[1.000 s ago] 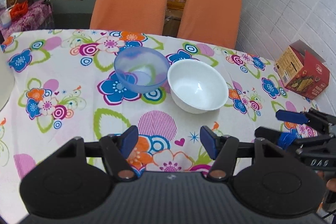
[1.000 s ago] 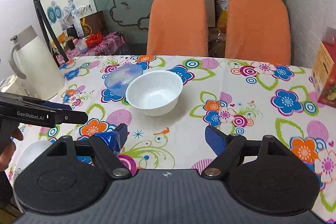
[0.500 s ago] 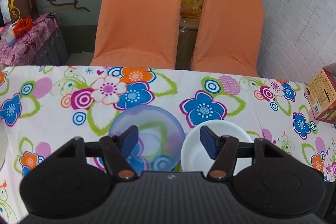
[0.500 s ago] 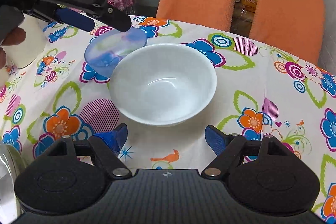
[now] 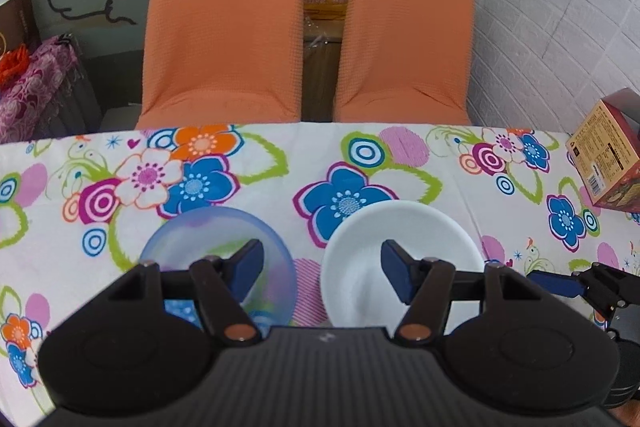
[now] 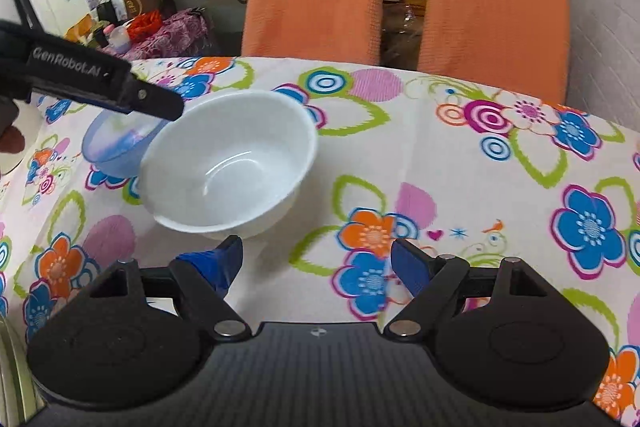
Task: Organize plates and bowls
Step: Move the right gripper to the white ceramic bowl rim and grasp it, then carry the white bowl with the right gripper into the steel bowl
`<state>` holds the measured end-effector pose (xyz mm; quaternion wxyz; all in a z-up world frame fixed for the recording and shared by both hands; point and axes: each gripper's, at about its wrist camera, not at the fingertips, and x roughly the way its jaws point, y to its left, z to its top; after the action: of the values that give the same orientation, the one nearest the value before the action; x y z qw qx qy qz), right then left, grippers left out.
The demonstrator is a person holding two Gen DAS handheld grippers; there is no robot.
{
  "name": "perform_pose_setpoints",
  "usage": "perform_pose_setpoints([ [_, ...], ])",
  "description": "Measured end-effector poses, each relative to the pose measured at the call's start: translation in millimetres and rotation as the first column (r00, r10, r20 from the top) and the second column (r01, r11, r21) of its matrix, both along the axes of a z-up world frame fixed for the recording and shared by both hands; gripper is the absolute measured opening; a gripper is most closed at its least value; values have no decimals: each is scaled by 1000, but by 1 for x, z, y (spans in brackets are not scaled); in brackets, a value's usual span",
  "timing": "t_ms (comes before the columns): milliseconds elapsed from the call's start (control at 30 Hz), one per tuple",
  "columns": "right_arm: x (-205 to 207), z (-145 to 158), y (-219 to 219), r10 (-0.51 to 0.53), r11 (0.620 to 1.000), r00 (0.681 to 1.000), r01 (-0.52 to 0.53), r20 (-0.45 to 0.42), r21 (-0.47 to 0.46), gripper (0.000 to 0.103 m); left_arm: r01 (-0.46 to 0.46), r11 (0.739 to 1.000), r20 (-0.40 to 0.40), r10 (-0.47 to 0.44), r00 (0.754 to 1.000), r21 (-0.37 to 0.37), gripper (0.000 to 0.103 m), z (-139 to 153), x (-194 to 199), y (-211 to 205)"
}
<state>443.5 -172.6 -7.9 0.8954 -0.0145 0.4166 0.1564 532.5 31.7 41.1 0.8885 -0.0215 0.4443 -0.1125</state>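
A translucent blue bowl (image 5: 200, 239) and a white bowl (image 5: 404, 227) stand side by side on the flowered tablecloth (image 5: 320, 163). My left gripper (image 5: 322, 269) is open above them, its left finger over the blue bowl and its right finger over the white one. In the right wrist view the white bowl (image 6: 232, 163) sits just ahead and left of my open right gripper (image 6: 318, 265), which holds nothing. The blue bowl (image 6: 116, 143) lies behind it, partly covered by the left gripper's black arm (image 6: 88, 83). The right gripper's blue fingertip (image 5: 554, 283) shows at the right of the left wrist view.
Two orange chairs (image 5: 224, 27) (image 5: 404, 35) stand at the table's far edge. A red and tan carton (image 5: 608, 155) sits at the right by the white brick wall. A person's fingers (image 6: 12, 139) show at the left edge.
Both grippers have moved forward to the bowls. The left one has come over both bowls from the near side; the right one has closed in until the white bowl sits just before its fingers.
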Motion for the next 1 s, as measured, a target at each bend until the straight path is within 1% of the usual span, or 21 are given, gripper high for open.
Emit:
perform_pose_setpoints([
  [67, -6, 4, -10, -3, 1000, 1000, 2, 22, 21, 68, 55, 998, 8, -55, 998, 29, 64, 0, 7, -13],
  [133, -12, 8, -12, 28, 999, 999, -30, 38, 43, 68, 111, 992, 3, -111, 994, 58, 64, -2, 17, -24],
  [200, -15, 8, -9, 72, 995, 996, -75, 46, 59, 68, 155, 986, -35, -153, 988, 69, 64, -10, 29, -30],
  [267, -13, 5, -2, 121, 990, 992, -124, 39, 62, 68, 181, 980, -70, -176, 982, 78, 64, -18, 38, -33],
  [367, -5, 0, 9, 170, 984, 985, -172, 42, 48, 68, 187, 974, -66, -180, 982, 130, 64, -27, 47, -36],
  [400, -1, -3, 13, 182, 982, 982, -184, 49, 42, 68, 190, 973, -66, -182, 981, 133, 64, -30, 48, -36],
  [533, 9, -8, 28, 234, 972, 970, -236, 61, 19, 68, 192, 976, -102, -182, 978, 99, 64, -41, 54, -34],
  [600, 12, -11, 36, 257, 966, 964, -258, 67, -2, 68, 199, 974, -97, -189, 977, 109, 64, -44, 54, -36],
  [733, 16, -14, 48, 295, 955, 952, -292, 78, -51, 68, 202, 976, -109, -193, 975, 81, 64, -49, 54, -38],
  [867, 18, -10, 52, 319, 948, 942, -315, 105, -52, 68, 207, 975, -103, -199, 975, 78, 64, -50, 53, -40],
  [1000, 20, -12, 57, 333, 942, 938, -327, 97, -73, 68, 217, 974, -103, -210, 972, 69, 64, -50, 51, -41],
])
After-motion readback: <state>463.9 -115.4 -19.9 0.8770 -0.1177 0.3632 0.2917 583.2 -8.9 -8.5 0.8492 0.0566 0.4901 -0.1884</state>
